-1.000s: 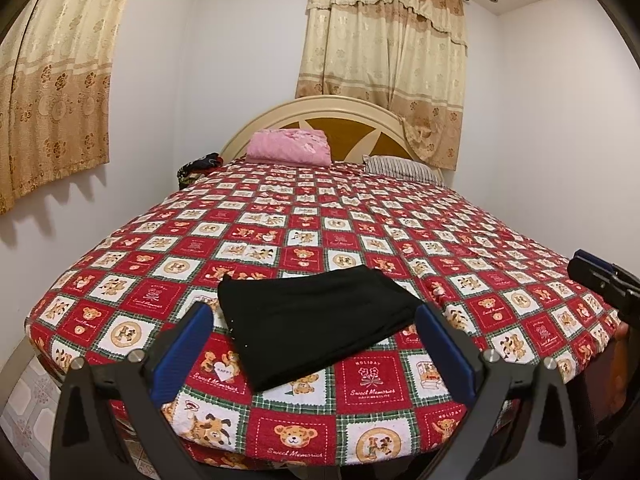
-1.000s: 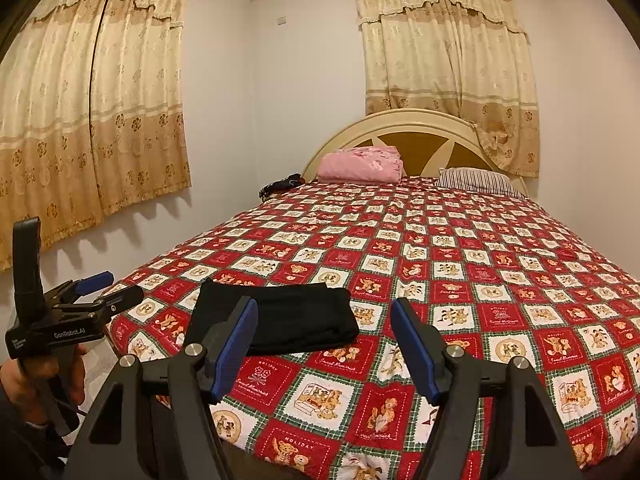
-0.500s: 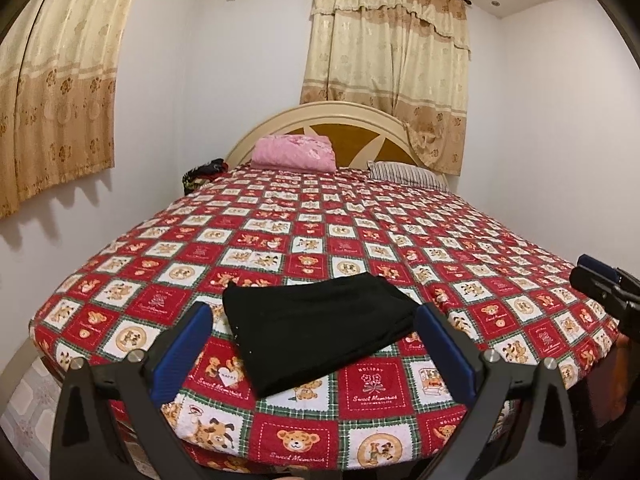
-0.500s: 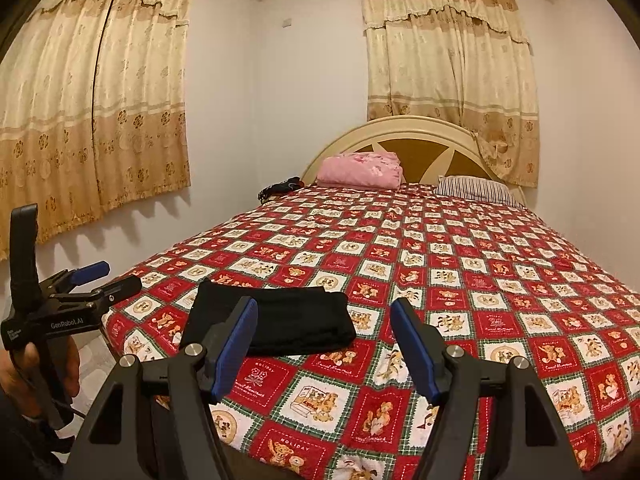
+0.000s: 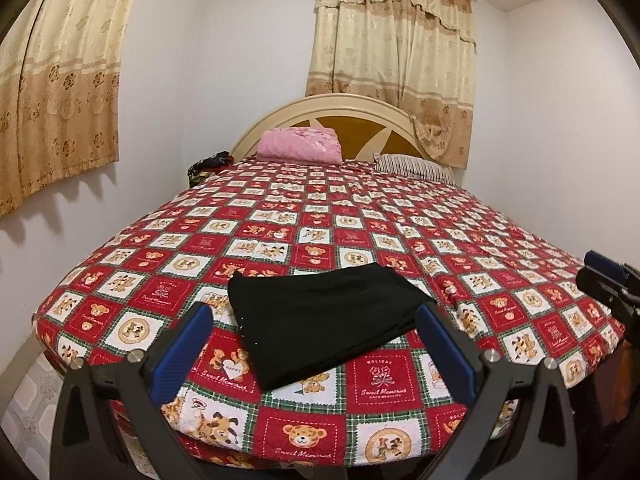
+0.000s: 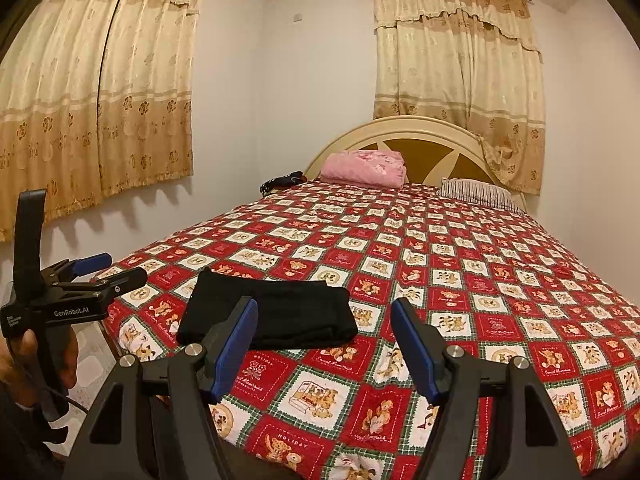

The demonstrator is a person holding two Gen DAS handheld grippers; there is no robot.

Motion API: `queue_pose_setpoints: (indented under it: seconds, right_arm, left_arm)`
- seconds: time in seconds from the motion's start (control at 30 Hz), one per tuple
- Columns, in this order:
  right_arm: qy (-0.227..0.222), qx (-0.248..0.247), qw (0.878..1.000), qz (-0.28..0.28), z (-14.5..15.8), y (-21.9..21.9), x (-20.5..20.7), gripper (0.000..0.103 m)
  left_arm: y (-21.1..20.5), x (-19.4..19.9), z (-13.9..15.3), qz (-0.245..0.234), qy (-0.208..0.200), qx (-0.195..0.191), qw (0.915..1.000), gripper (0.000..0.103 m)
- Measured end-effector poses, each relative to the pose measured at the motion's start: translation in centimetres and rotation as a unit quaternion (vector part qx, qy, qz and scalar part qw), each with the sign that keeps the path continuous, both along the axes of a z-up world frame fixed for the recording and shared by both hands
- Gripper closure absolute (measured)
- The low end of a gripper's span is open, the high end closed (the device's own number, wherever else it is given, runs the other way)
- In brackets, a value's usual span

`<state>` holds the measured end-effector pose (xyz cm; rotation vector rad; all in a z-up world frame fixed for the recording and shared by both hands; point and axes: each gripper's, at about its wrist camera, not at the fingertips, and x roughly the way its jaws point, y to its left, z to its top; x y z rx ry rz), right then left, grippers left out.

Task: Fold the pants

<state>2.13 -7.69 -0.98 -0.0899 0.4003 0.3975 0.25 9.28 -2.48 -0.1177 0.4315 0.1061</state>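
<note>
Black pants (image 5: pixel 328 316) lie folded into a flat rectangle near the foot of the bed (image 5: pixel 360 220); the right wrist view shows the same pants (image 6: pixel 268 312) left of centre. My left gripper (image 5: pixel 316 336) hovers open in front of them, nothing between its blue pads. My right gripper (image 6: pixel 324 332) is open too, held off to the right of the pants, over the bedspread. The left gripper (image 6: pixel 108 268) also shows from the side in the right wrist view, in a person's hand (image 6: pixel 28 360). The right gripper (image 5: pixel 604 276) pokes into the left wrist view at the right edge.
The bedspread is red and white checks with bear prints. A pink folded blanket (image 5: pixel 300 144) and a striped pillow (image 5: pixel 412 166) lie by the headboard (image 5: pixel 344 112). Dark items (image 5: pixel 208 162) sit beside the bed's far left corner. Curtains hang on both walls.
Both views have drifted slightly; the pants lie where they were and both grippers stay open.
</note>
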Motion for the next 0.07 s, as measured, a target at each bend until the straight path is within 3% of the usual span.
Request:
queue_pose_setpoints:
  seconds: [0.07]
  right_arm:
    - [0.001,0.000,1.000,0.001,-0.09,0.01,0.04,0.033]
  left_arm:
    - [-0.19,0.06,-0.04,-0.007,0.002,0.000,1.0000,0.000]
